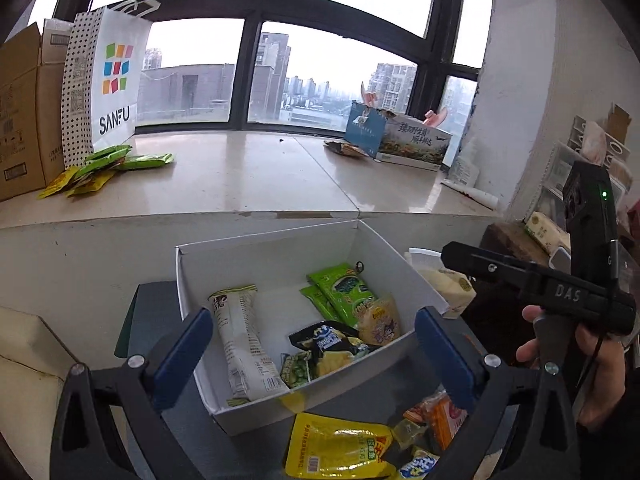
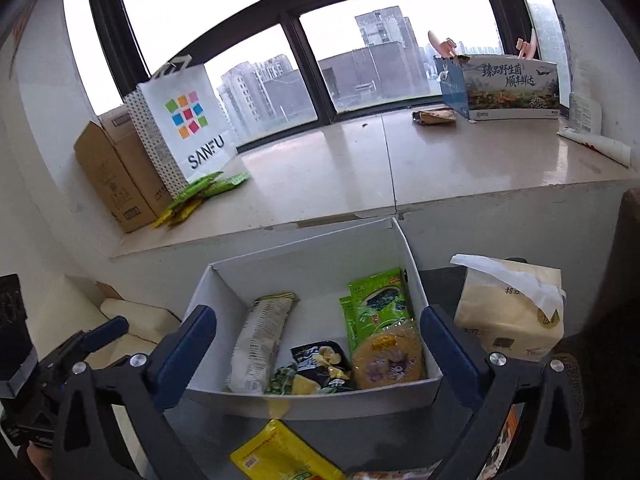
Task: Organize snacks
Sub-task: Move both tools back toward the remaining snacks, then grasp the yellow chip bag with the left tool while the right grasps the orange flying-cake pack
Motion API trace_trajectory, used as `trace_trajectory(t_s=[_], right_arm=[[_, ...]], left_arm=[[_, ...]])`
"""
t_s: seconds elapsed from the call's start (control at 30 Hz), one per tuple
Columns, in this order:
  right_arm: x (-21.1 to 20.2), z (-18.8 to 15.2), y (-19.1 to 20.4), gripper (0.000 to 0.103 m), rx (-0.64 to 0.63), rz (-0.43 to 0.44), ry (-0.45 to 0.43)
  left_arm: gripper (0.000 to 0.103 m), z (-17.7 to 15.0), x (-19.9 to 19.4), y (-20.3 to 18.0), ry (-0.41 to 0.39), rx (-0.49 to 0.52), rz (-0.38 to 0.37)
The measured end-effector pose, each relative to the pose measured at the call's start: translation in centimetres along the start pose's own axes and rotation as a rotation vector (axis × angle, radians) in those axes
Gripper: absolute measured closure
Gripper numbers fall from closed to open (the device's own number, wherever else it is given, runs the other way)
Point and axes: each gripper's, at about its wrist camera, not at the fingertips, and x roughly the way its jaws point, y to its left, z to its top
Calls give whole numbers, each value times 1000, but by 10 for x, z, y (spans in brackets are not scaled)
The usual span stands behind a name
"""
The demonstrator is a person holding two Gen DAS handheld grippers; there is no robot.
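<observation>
Behind everything runs a glossy beige stone window ledge (image 2: 460, 160) under dark-framed panes that look out on grey tower blocks. Both handheld tools tilt forward and downward toward an open white cardboard box (image 1: 280, 248) that sits on a dark grey surface below the ledge.

Seen from its own camera, the left gripper (image 1: 314, 354) has its blue-padded jaws spread wide apart, nothing between them; they frame the near edge of the box without touching it. The right gripper (image 2: 316, 350) is likewise spread wide and empty, straddling the box's near wall. In the left view the person's right hand (image 1: 576, 360) grasps the black handle of the other tool, off to the right of the box.

Inside the box lie the sorted snacks: a long pale wrapped bar (image 2: 260, 344) at the left, green seaweed packets (image 2: 376, 304) at the back right, a round yellow biscuit pack (image 2: 388, 356) and a black chip bag (image 2: 320, 364) in front.

Outside, just before the box, lies a yellow pouch (image 1: 336, 448) beside orange wrappers (image 1: 444, 420). A cream tissue pack (image 2: 512, 312) stands just right of the box. On the ledge stand a white SANFU paper bag (image 2: 180, 120), brown cartons (image 2: 116, 176), loose green and yellow packets (image 1: 104, 168) and a printed gift box (image 2: 508, 84).
</observation>
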Motion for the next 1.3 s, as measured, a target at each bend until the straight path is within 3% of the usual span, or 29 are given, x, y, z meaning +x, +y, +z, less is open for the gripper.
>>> trace_trajectory(t_s=[0.17,0.4,0.5,0.73,1.0,1.13,1.23,1.3], right_arm=[[-52,-25,10,0,-39,66,-60],[-131,-88,20,0,-117,110,-130],[-153,-119,21,0,-126,89,-154],[-178,-198,24,0,-120,10,-114],[-191,-231,3,0,-77,-28,-90],[-201,-234,-15,0,-33,-81,-109],[-210,-237,-25,0,-9,-132,-116],[-215,-240,-31,0,-2,-159,-120]], left_arm=[[0,-18,-38,-12,-35,25,-55],[0,-82,-99,-28,-44,100,-85],[0,-112,-118,-28,-37,80,-97],[0,-171,-135,-48,19,98,-105],[0,-190,-99,-95,113,292,-141],[0,-192,-58,-124,150,471,-52],[0,-197,-24,-144,187,613,56],[0,-202,-8,-157,170,721,101]])
